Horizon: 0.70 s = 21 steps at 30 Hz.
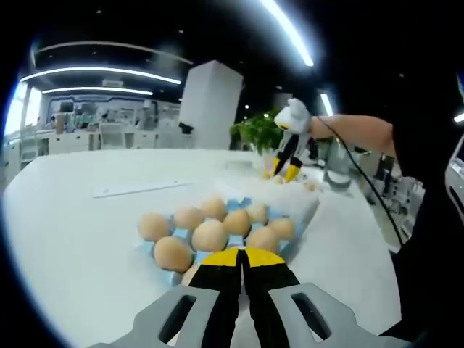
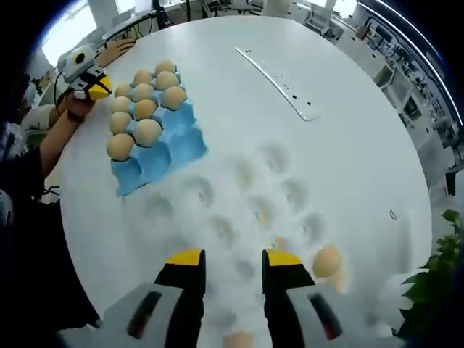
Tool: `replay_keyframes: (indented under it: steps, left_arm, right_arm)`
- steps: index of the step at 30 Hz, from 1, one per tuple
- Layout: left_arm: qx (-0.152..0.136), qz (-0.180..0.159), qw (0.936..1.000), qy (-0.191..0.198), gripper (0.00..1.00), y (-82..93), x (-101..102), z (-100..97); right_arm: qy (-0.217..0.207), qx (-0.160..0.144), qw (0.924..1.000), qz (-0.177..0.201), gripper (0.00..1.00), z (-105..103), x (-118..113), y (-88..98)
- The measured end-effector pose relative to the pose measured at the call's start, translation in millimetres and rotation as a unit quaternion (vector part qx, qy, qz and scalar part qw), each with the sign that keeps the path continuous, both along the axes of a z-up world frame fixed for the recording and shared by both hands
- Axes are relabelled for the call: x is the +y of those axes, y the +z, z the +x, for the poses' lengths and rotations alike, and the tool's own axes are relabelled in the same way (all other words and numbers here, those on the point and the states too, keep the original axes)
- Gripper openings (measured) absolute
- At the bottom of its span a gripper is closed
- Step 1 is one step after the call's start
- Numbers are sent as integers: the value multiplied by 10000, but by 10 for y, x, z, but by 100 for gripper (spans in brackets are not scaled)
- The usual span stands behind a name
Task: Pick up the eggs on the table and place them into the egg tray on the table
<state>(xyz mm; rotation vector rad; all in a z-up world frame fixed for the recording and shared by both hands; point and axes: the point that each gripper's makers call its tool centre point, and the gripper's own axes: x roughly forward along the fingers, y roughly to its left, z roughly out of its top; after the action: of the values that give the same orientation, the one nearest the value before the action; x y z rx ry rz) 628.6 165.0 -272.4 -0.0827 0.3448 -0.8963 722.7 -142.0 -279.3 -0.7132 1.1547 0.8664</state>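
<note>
The blue egg tray holds nine eggs; one loose egg lies by the parted, empty right gripper. The left gripper is closed, empty. A ruler crosses the white table; a plant stands behind.

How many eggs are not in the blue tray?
2 that I can see: one egg just right of the right gripper, another egg low between its jaws. More may be hidden.

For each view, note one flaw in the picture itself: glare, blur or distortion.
Left gripper view: fisheye bends the ceiling light strips into arcs, and they glare. Right gripper view: the white tray washes out against the white table, and the egg nearby looks soft.
</note>
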Motion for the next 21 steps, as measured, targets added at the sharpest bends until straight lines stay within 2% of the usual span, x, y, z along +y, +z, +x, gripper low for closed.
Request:
replay_keyframes:
  steps: [4,12,21]
  left_arm:
    - [10,30,10000,39,0,-20,4,11]
    - [16,67,10000,61,0,-42,2,16]
    - [19,75,10000,45,0,-57,0,16]
  right_arm:
    - [-186,-2,9998,-88,32,-44,-200,-17]
    - [-495,-39,9986,-207,32,60,-507,10]
    - [-936,39,9953,-233,32,154,-801,-103]
